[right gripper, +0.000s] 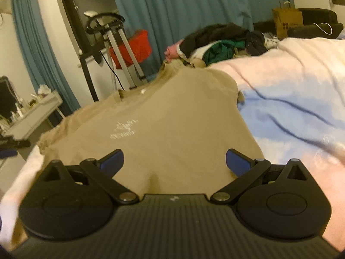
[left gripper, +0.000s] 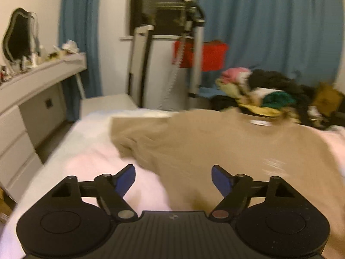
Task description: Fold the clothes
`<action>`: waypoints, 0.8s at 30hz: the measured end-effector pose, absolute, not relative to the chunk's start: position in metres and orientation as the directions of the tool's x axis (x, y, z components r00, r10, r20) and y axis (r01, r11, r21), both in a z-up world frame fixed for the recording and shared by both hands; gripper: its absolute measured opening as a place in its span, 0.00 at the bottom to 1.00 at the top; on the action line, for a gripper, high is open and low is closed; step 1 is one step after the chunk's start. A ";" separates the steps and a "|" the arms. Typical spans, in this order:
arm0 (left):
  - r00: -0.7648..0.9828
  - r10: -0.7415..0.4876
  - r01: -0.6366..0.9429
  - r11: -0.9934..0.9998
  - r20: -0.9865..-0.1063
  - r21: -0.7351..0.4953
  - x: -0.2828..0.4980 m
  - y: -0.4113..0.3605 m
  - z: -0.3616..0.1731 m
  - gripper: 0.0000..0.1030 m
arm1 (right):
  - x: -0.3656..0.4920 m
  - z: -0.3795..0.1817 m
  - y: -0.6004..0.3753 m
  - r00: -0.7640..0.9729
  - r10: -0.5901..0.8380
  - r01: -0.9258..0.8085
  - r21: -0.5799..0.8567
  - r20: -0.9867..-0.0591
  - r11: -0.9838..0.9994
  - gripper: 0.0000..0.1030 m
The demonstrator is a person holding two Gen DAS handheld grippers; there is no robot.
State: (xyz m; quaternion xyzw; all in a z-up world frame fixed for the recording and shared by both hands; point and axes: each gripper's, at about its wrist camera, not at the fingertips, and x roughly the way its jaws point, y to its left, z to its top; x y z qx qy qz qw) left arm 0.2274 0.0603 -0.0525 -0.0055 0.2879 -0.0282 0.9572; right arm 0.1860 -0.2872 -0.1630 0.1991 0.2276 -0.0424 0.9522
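A tan T-shirt [left gripper: 215,146] lies spread on the pale pink bed cover [left gripper: 86,155], its left sleeve [left gripper: 133,136] bunched up. In the right wrist view the same tan T-shirt [right gripper: 163,125] shows a small white chest print and its collar at the far end. My left gripper [left gripper: 173,180] is open above the shirt's near left edge, nothing between its blue pads. My right gripper [right gripper: 174,161] is open over the shirt's near hem, also holding nothing.
A heap of mixed clothes [left gripper: 265,92] sits at the far end of the bed, seen too as a clothes heap [right gripper: 220,43]. A white dresser [left gripper: 32,99] runs along the left. Blue curtains [left gripper: 269,28], a metal stand with a red cloth [left gripper: 200,54] and a brown paper bag [right gripper: 287,22] stand behind.
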 end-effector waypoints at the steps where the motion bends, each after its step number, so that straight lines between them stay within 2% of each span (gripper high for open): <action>1: 0.829 -0.082 0.070 0.997 -0.554 -0.043 0.211 0.054 -0.050 0.78 | 0.183 -0.160 -0.290 0.899 0.017 0.168 0.379 -0.438 0.910 1.00; 4: 0.814 -0.156 0.127 0.988 -0.560 -0.092 0.161 0.034 -0.044 0.79 | 0.175 -0.153 -0.299 0.915 0.017 0.170 0.424 -0.404 0.890 0.99; 12: 0.772 -0.219 0.128 0.973 -0.597 -0.192 0.104 0.024 -0.058 0.79 | 0.158 -0.140 -0.325 0.940 -0.017 0.199 0.506 -0.342 0.839 0.99; 19: 0.763 -0.218 0.115 0.972 -0.608 -0.204 0.110 0.023 -0.063 0.79 | 0.206 -0.179 -0.399 0.941 0.187 0.136 0.821 -0.282 0.555 0.96; 21: 0.766 -0.221 0.106 0.970 -0.604 -0.221 0.116 0.025 -0.067 0.79 | 0.219 -0.190 -0.420 0.939 0.239 0.120 0.885 -0.249 0.450 0.96; 24: 0.761 -0.228 0.087 0.964 -0.608 -0.252 0.128 0.028 -0.075 0.79 | 0.248 -0.215 -0.439 0.942 0.236 0.153 0.930 -0.240 0.336 0.96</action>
